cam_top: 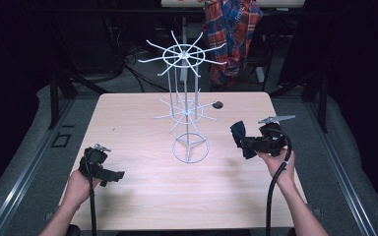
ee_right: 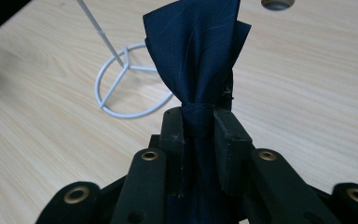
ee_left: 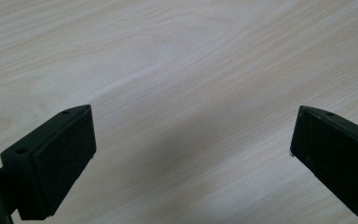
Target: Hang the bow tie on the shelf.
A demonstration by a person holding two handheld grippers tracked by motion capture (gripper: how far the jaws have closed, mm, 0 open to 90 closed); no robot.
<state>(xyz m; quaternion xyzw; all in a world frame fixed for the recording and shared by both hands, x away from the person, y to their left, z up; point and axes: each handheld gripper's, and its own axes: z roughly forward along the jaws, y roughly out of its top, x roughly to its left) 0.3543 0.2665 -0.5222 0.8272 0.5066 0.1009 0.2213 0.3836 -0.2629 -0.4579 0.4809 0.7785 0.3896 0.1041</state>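
The dark navy cloth (ee_right: 196,51) is a thin woven fabric, bunched into a narrow waist where it is pinched and fanning out beyond that into soft vertical folds with a few fine creases — in the high view it reads almost black. The right gripper (cam_top: 248,143) has its jaws pressed together on that bunched waist, and holds the cloth off the table (cam_top: 128,196), to the right of the white wire rack (cam_top: 187,110) and near the rack's ring-shaped base (ee_right: 133,79). The rack stands at the middle of the table, a slim post with two tiers of radiating wire arms. A small round hole (cam_top: 218,104) in the tabletop lies just right of the rack's lower tier. The left gripper (cam_top: 109,175) sits low over bare wood to the left of the rack's base, well apart from it — its jaws spread wide with nothing between them.
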